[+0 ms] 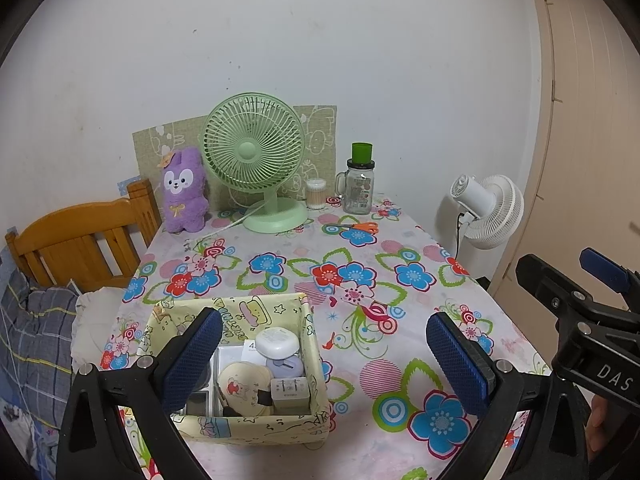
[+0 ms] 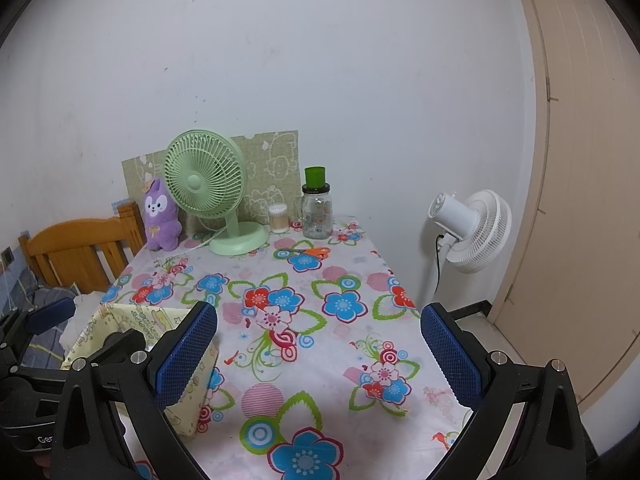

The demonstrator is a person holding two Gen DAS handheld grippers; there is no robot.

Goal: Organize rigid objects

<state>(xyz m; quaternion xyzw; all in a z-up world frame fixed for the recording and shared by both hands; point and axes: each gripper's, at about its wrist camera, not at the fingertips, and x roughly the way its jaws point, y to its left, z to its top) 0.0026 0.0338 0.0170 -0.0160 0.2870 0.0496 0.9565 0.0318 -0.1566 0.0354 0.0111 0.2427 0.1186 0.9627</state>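
- Two grippers are in my feeds, both with jaws spread wide and nothing between the blue pads: the left gripper [image 1: 324, 354] hangs above the near-left part of the counter [image 1: 400, 292], the right gripper [image 2: 319, 350] over its near middle.
- Under my left gripper sits the yellow fabric basket [image 1: 310, 344] on the flowered cloth, already filled (I can make out a white round case [image 1: 277, 343], a lilac round item [image 1: 285, 367], a cream pouch with a bear print [image 1: 240, 388] and a white charger plug [image 1: 290, 391]).
- From the right wrist view I see only a corner of that basket [image 2: 140, 316], partly behind my left gripper's body.
- Orange-handled scissors [image 1: 360, 227] lie flat at the far end of the counter, just in front of a glass mug jar [image 1: 359, 190] with a green cup on its lid.
- Also along the far edge: a cotton-swab tub [image 1: 315, 194], a green desk fan [image 1: 256, 160] and a purple plush rabbit [image 1: 185, 192].
- A white standing fan [image 2: 470, 230] is on the floor to the right.
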